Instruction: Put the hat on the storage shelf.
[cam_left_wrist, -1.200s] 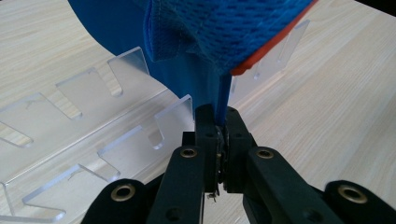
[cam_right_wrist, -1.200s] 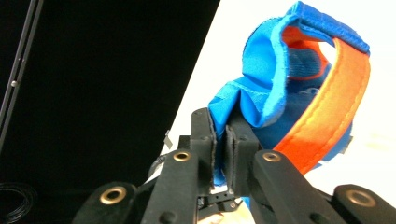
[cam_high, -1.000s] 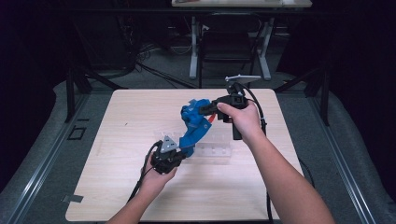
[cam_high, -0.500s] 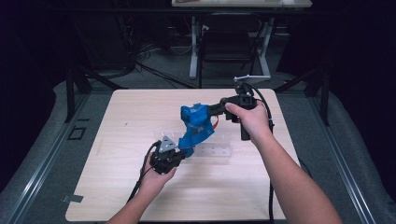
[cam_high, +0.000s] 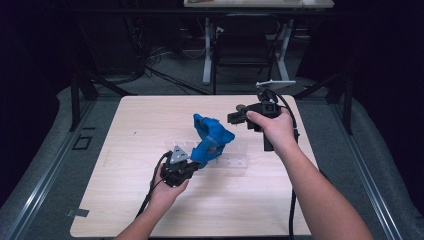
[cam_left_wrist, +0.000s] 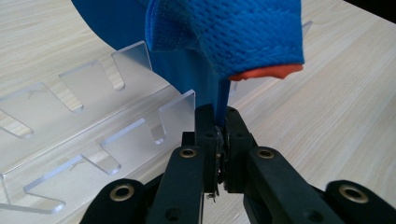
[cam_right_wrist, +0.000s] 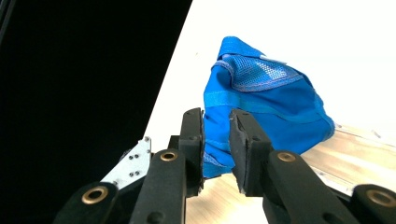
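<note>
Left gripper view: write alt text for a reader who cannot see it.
The left hand-held gripper is shut on a thin edge of a blue cloth, whose mesh part with an orange trim bunches above the jaws. Beside it, a clear plastic rack with slots lies on the pale wooden table.

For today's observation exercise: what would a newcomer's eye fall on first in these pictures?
The bright blue mesh garment, bunched mid-table over a clear slotted rack. The left claw is clamped on its lower edge. The right claw, off the cloth at the table's far right, faces it with jaws apart.
</note>
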